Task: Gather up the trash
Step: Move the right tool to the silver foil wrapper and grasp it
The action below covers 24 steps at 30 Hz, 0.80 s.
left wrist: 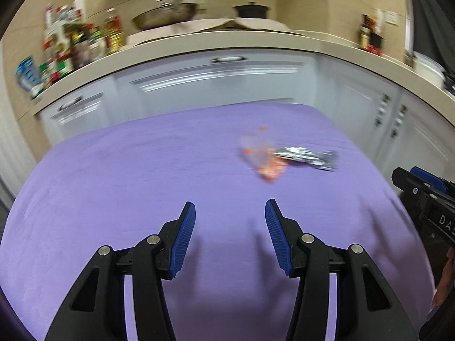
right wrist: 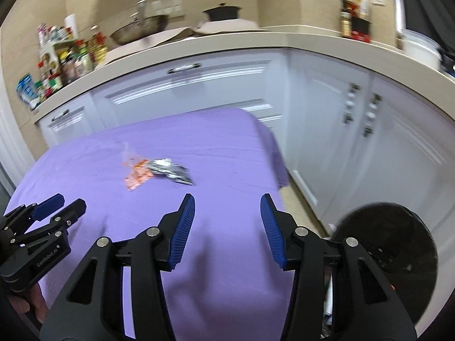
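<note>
Two pieces of trash lie together on the purple tablecloth (left wrist: 113, 184): a clear plastic bag with orange bits (left wrist: 263, 159) (right wrist: 136, 172) and a crumpled silver wrapper (left wrist: 307, 156) (right wrist: 170, 170) touching its right side. My left gripper (left wrist: 230, 213) is open and empty, hovering over the cloth well short of the trash. My right gripper (right wrist: 227, 207) is also open and empty, near the table's right edge, with the trash ahead to its left. Each gripper shows at the side of the other's view, with a hand under it.
A black round bin (right wrist: 386, 255) stands on the floor right of the table. White cabinets (right wrist: 327, 108) and a beige counter (left wrist: 199, 51) with bottles, a wok (left wrist: 167, 14) and a dark pot (left wrist: 251, 8) run behind. The purple tablecloth (right wrist: 199, 147) hangs over the far right corner.
</note>
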Tool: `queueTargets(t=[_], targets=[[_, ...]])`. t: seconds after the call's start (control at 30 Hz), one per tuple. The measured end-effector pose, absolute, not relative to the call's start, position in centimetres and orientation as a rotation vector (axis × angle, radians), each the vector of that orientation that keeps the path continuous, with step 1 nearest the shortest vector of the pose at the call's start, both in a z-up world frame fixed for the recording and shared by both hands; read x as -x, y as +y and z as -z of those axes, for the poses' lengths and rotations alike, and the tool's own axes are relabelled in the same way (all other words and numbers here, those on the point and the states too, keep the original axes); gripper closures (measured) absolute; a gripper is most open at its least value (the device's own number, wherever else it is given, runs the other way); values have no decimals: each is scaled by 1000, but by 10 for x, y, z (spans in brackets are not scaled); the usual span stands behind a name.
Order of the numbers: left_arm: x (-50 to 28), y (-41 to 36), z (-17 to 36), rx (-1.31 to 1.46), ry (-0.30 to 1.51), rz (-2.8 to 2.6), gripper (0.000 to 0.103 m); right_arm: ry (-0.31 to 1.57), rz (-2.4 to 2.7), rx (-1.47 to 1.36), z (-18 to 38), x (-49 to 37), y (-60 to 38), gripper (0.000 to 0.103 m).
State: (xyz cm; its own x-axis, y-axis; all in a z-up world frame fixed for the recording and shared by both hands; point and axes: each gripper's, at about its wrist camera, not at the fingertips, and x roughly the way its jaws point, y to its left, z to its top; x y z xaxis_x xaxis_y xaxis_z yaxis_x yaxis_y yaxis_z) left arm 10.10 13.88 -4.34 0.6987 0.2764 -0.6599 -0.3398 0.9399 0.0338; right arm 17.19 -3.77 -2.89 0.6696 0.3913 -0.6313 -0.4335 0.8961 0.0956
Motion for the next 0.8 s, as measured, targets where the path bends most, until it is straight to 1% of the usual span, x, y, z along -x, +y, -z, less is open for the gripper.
queueTargets(t=[0.1, 0.33, 0.47, 0.53, 0.6, 0.8], targets=[[-95, 165, 45, 116, 718, -397, 49, 707, -493, 87, 32, -176, -16, 56], [-93, 215, 51, 159, 733, -473, 49, 745, -539, 151, 43, -193, 33, 55], [-91, 234, 53, 170, 735, -503, 49, 757, -537, 179, 47, -204, 50, 48], [-91, 242, 53, 174, 736, -512, 48, 763, -533, 192, 49, -209, 57, 48], [-92, 249, 54, 181, 737, -520, 47, 769, -526, 200, 52, -215, 62, 43], [-98, 255, 59, 201, 752, -510, 46, 797, -523, 216, 58, -229, 70, 42]])
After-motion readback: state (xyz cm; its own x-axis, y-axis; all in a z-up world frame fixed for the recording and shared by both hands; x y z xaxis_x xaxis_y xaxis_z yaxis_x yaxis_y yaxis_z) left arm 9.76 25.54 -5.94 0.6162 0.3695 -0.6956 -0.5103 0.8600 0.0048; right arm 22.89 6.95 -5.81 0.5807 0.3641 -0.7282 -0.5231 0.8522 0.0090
